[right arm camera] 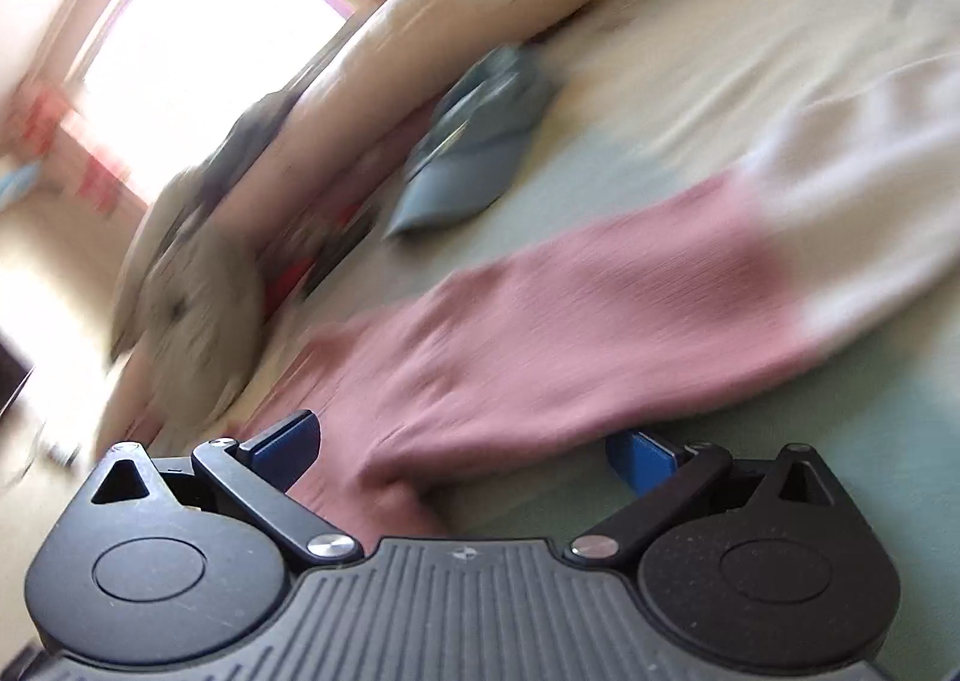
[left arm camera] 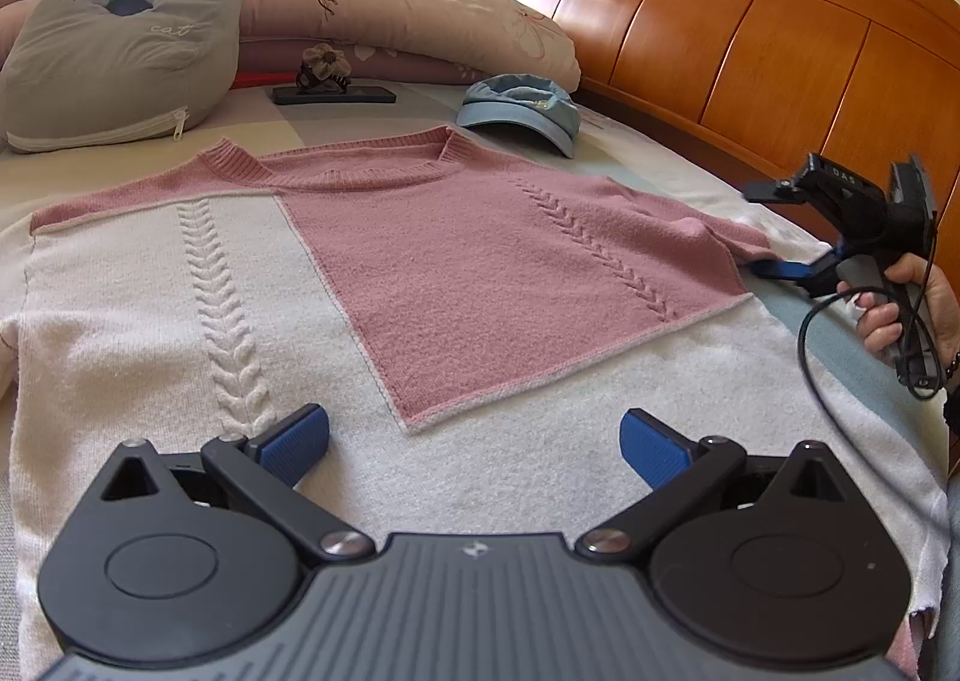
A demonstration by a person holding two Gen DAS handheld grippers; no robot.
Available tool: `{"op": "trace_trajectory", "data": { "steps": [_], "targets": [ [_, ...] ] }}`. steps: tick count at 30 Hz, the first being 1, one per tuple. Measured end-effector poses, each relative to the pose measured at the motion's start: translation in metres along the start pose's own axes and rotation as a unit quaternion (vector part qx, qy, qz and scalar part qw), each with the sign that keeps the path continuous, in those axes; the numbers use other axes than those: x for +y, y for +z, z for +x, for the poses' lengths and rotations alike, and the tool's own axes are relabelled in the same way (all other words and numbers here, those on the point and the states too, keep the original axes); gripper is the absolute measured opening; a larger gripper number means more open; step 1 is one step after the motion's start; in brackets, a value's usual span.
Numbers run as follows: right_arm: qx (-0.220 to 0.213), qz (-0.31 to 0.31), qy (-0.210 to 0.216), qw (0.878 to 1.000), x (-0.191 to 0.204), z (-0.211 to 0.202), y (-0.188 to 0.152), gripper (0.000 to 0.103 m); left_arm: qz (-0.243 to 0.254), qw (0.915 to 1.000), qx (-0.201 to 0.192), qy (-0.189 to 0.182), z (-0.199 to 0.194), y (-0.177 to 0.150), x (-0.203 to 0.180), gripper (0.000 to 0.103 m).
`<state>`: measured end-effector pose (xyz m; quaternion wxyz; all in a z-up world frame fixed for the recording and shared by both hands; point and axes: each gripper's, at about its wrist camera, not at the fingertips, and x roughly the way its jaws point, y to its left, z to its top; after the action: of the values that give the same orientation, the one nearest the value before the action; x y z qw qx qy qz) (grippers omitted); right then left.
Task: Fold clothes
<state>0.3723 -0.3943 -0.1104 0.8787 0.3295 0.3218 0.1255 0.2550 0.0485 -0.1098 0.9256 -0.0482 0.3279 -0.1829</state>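
Pink-and-white sweater (left arm camera: 420,285) spread flat on bed (left arm camera: 708,183), directly ahead of left gripper (left arm camera: 474,441), jaws wide apart above white hem. Right gripper (right arm camera: 462,456) open, straddling pink sleeve (right arm camera: 570,333); view blurred. Blue cap (left arm camera: 522,111) beyond collar.

Right wrist view all motion-blurred — cap (right arm camera: 474,141) and pillows (right arm camera: 420,57) smeared. Sweater (left arm camera: 420,285) hem cut off by left gripper body; person's hand (left arm camera: 900,309) cropped at edge.
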Motion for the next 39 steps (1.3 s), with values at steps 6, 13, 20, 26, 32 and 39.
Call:
{"op": "trace_trajectory", "data": {
  "steps": [6,13,20,26,32,39],
  "targets": [
    [-0.111,0.092,-0.107,0.984,-0.042,-0.055,0.030,0.103,0.001,1.0000,0.000,0.001,0.000,0.000,0.000,0.102],
    [-0.070,0.001,-0.085,0.994,-0.011,-0.034,0.065,0.103,0.003,1.0000,0.001,0.003,0.000,0.001,-0.002,0.102],
    [-0.023,-0.070,-0.171,0.983,-0.007,0.036,0.077,0.103,0.003,1.0000,0.001,0.004,0.001,0.000,-0.002,0.102],
    [-0.087,0.018,-0.173,0.981,-0.061,0.017,0.105,0.101,0.003,1.0000,0.000,0.004,0.001,0.001,-0.002,0.102],
    [-0.126,0.011,-0.193,0.973,-0.051,-0.019,0.102,0.103,0.004,1.0000,0.000,0.005,0.001,0.000,-0.003,0.102],
    [-0.145,0.044,-0.264,0.952,-0.109,-0.039,0.106,0.094,0.004,1.0000,0.000,0.005,0.001,0.000,-0.003,0.102]
  ]
}}
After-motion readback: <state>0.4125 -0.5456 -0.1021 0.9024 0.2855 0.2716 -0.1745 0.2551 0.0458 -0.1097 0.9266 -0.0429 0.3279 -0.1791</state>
